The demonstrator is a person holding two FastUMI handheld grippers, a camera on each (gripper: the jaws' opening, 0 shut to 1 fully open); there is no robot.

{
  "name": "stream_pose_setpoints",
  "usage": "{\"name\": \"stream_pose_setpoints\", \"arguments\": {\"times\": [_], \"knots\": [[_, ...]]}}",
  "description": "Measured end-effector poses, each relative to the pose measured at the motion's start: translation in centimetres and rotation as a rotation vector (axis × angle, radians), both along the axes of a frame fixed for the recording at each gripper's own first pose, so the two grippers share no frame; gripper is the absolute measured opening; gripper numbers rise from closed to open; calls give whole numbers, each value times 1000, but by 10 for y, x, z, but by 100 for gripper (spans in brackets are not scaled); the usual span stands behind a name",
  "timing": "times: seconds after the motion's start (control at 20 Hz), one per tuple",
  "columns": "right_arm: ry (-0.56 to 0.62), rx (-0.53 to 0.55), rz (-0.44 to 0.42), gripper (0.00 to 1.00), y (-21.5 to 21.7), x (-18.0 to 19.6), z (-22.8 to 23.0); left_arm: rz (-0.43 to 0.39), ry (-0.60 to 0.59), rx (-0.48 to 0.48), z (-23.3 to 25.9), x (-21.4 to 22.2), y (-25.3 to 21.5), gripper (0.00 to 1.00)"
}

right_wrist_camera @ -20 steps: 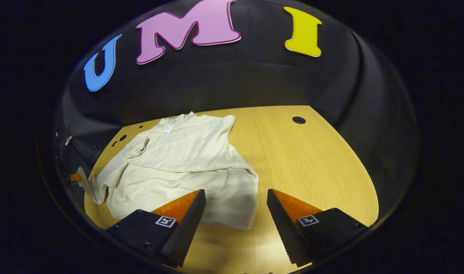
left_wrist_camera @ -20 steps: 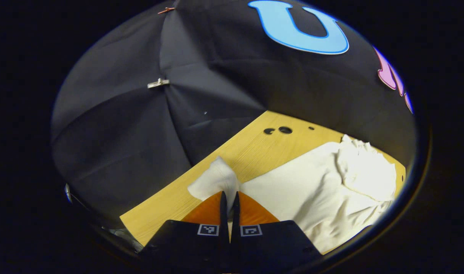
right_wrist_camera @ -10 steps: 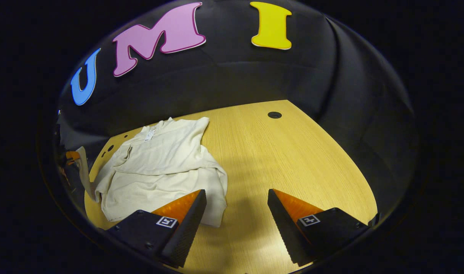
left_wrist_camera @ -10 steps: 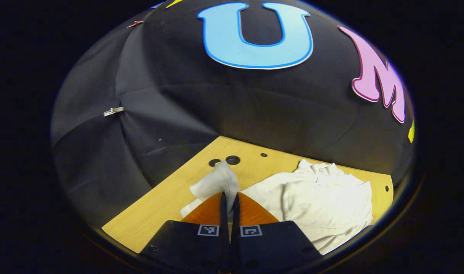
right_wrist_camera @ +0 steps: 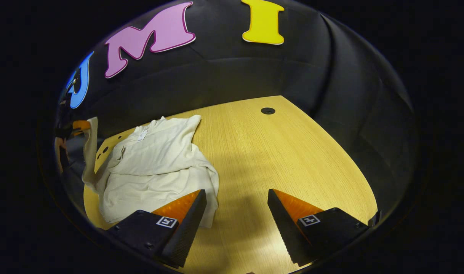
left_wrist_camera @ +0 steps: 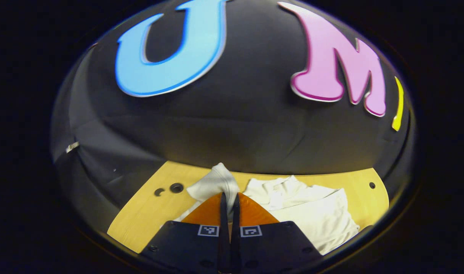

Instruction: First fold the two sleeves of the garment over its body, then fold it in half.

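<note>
— Black cloth walls close round a pale wooden table [right_wrist_camera: 277, 160] with a few round holes in it. What lies on it?

— A cream garment [right_wrist_camera: 152, 167], at the table's left part in the right gripper view. One sleeve [right_wrist_camera: 90, 146] is lifted off the side, running up to the left claw [right_wrist_camera: 79, 125] at that view's far left edge, with a hand [right_wrist_camera: 58, 150] just below it.

— And from the left gripper view?

— Up close, the left claw [left_wrist_camera: 229, 198] has its fingers nearly together, pinching the sleeve [left_wrist_camera: 216, 184]; the cuff bunches above the tips. Behind it the garment [left_wrist_camera: 312, 205] lies rumpled on the table [left_wrist_camera: 148, 213], and two holes [left_wrist_camera: 171, 188] show at the left.

— The right claw?

— The right claw [right_wrist_camera: 236, 198] hangs spread wide above the table, nothing between its fingers. Its left finger overlaps the garment's near hem in the picture; whether it touches, I cannot tell.

— Anything else about the room?

— A small pale clip [left_wrist_camera: 72, 146] sits on the cloth wall, left, in the left gripper view.
</note>
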State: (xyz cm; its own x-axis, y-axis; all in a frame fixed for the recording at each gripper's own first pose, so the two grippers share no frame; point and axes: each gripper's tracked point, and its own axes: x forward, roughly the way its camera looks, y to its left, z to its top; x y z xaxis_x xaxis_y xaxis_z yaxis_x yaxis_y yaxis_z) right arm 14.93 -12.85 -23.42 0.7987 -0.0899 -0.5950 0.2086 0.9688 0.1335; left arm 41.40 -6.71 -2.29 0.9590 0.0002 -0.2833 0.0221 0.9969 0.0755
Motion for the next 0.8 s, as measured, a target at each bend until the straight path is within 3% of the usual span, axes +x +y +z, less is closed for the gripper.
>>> {"name": "stream_pose_setpoints", "arguments": {"times": [0.35, 0.5, 0.8], "knots": [[6, -6, 3, 99, -9, 4, -1, -266, 42, -25, -19, 6, -151, 6], [22, -3, -2, 99, -18, 2, -5, -317, 84, -74, -39, 3, -197, 6], [30, 7, -15, 99, -35, -7, -10, -365, 177, -135, -78, -3, -244, 6]]}}
